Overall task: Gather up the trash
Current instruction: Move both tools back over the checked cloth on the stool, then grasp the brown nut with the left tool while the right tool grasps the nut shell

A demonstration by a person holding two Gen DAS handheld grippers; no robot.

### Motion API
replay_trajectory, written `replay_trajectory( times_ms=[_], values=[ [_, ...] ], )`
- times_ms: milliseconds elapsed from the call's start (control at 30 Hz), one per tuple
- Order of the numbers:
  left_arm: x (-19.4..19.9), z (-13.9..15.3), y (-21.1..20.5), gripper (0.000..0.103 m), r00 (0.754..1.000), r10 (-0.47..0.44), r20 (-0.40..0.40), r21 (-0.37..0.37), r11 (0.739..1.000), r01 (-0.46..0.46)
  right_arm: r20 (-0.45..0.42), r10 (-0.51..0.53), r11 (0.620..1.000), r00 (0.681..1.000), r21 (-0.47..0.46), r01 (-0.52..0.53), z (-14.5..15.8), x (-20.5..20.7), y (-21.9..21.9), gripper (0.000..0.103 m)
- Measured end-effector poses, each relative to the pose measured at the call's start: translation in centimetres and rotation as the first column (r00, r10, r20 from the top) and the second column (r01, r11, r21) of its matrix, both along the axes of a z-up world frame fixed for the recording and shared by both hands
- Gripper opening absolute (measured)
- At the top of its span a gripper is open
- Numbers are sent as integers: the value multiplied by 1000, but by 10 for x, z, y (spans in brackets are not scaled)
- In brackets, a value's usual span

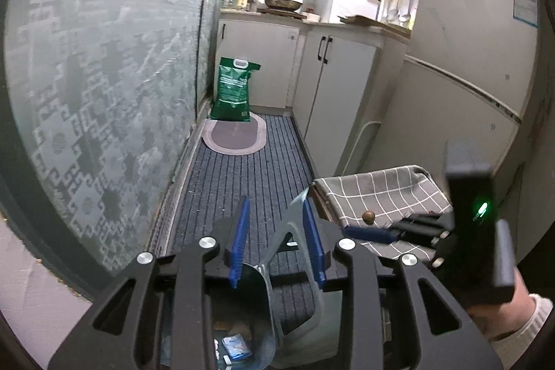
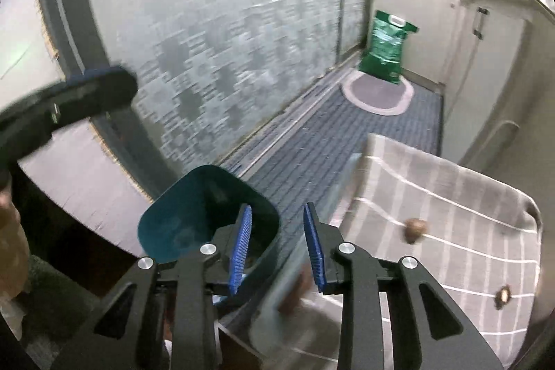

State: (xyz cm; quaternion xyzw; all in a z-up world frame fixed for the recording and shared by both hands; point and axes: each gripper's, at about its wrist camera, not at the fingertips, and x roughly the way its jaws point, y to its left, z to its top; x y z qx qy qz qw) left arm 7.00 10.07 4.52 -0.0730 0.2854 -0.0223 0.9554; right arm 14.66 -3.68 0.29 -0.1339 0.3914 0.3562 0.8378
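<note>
Small brown nut-like scrap point(image 2: 415, 230) lies on the grey checked tablecloth point(image 2: 451, 196), right of the right gripper point(image 2: 277, 245), which is nearer. Both it and the left gripper point(image 1: 275, 240) stand part open, empty. Teal plastic bin point(image 2: 208, 214) sits below-left.

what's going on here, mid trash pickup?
A person with a gripper in each hand is clearing a stool covered by a grey checked cloth in a narrow kitchen. The left gripper hangs over a teal bin that already holds some wrappers. The right gripper is above the bin's rim, jaws apart with nothing between them. A small brown nut-like scrap still lies on the cloth.
</note>
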Motion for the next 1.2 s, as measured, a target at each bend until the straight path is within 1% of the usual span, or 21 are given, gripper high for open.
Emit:
replay_trajectory(
  times_ms=[100, 233, 367, 533, 767, 933, 1100, 1200],
  values=[
    [8, -5, -12, 37, 1000, -11, -12, 8, 1000, 11, -1, -42, 999, 999, 16, 42, 3, 11, -24, 31],
    [19, -9, -29, 39, 999, -30, -23, 22, 999, 31, 19, -104, 995, 994, 9, 104, 3, 23, -55, 32],
    [32, -16, -47, 41, 998, -55, -40, 30, 998, 56, 31, -148, 989, 988, 7, 148, 0, 29, -79, 41],
    [48, -28, -69, 41, 994, -81, -74, 44, 995, 85, 36, -189, 982, 981, -4, 189, -5, 35, -108, 41],
    [63, -38, -91, 44, 990, -101, -101, 61, 992, 108, 33, -257, 966, 966, -1, 257, -10, 46, -152, 41],
    [75, -50, -104, 44, 985, -105, -134, 81, 990, 116, 20, -280, 960, 960, -19, 281, -21, 55, -170, 41],
    [86, -61, -117, 44, 980, -119, -161, 92, 987, 135, 16, -285, 958, 958, -38, 286, -31, 57, -178, 41],
    [92, -68, -128, 44, 976, -127, -178, 117, 982, 149, 12, -288, 956, 957, -42, 289, -35, 59, -182, 41]
  ],
)
